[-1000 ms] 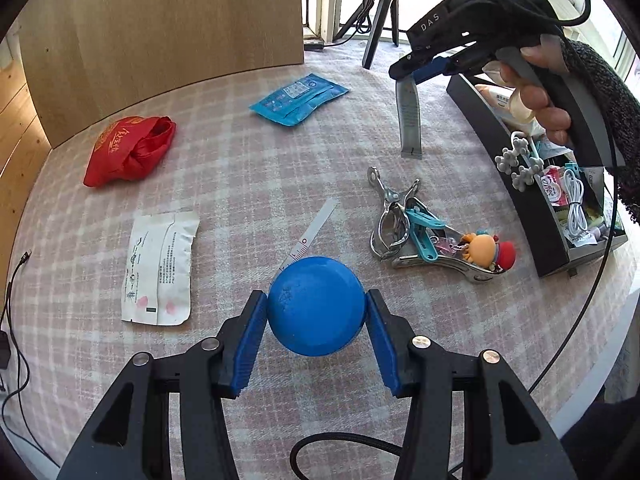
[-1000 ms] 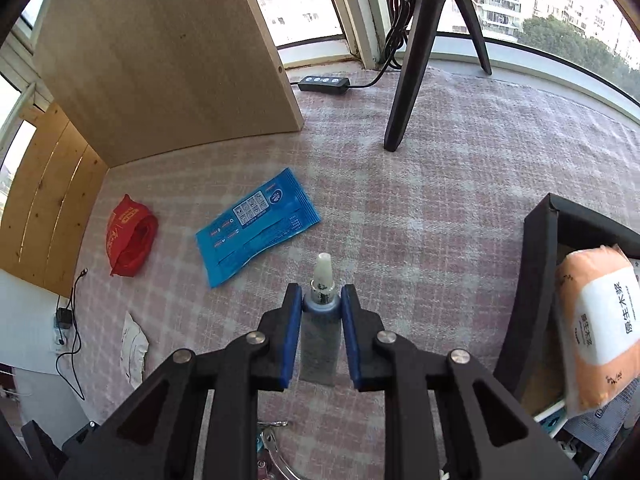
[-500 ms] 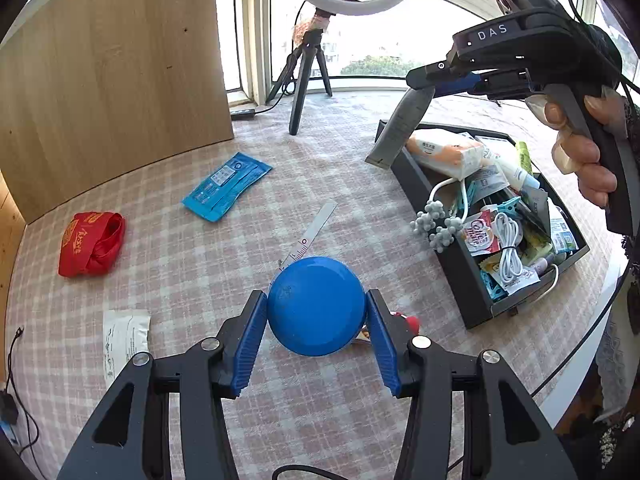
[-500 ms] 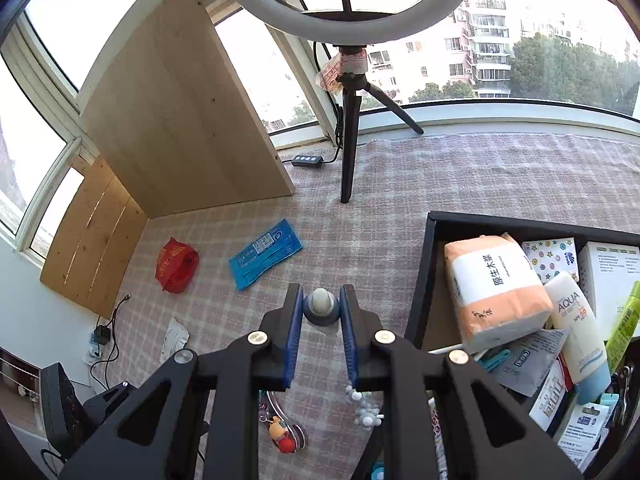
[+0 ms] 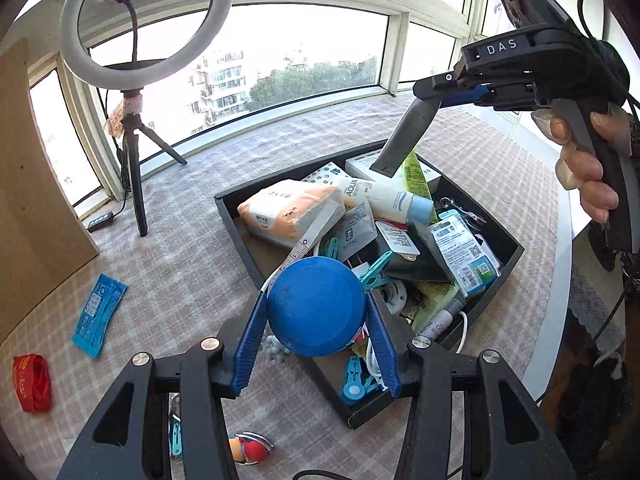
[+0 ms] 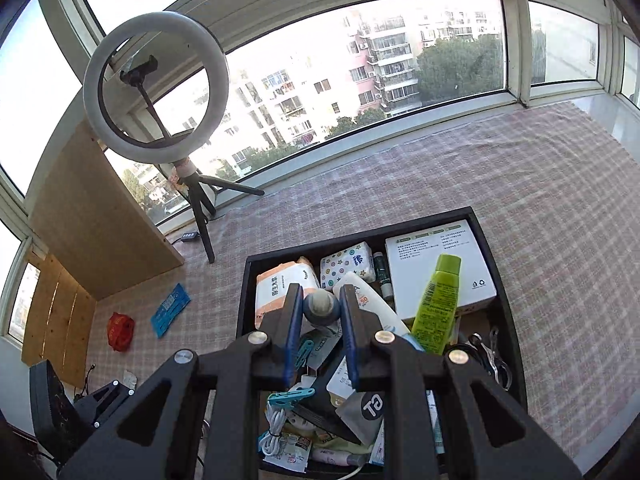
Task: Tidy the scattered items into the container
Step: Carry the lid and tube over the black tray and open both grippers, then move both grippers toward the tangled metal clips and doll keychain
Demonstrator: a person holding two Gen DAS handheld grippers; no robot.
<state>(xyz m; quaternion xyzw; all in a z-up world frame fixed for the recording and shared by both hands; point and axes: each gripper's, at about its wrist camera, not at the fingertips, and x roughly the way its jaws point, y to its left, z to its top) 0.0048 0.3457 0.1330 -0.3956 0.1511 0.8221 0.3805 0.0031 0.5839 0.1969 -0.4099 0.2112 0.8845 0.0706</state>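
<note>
Pink-and-white checked cloth covers the worktop (image 5: 192,264), its weave soft and faintly rumpled. Nearest, the left gripper (image 5: 316,320) has its ribbed blue jaws clamped on a smooth, matte blue ball (image 5: 316,306), held above the near corner of the container (image 5: 508,246). Below it on the cloth lie a metal clip with a small red-capped figure (image 5: 250,448).

That container is a shallow black rectangular tray, heaped full: a soft orange tissue pack (image 5: 288,212), a white tube with a pale blue cap (image 5: 384,198), turquoise plastic pegs (image 5: 376,268), a white cable, glossy sachets and a flat white box (image 6: 438,268) with a slim green bottle (image 6: 438,304) tilted across it.

Over the tray the right gripper (image 6: 320,308), held in a person's hand (image 5: 580,160), has its jaws closed on the round capped neck of a flat grey pouch (image 5: 406,138), which hangs slanted above the tray's far side.

Still out on the cloth, well apart from the tray, are a crinkled blue sachet (image 5: 98,314) and a bunched red bag (image 5: 32,382). Farther off stand a plain wooden board (image 6: 96,216), a black tripod carrying a white ring light (image 5: 144,24), and curved windows with apartment blocks and trees outside.
</note>
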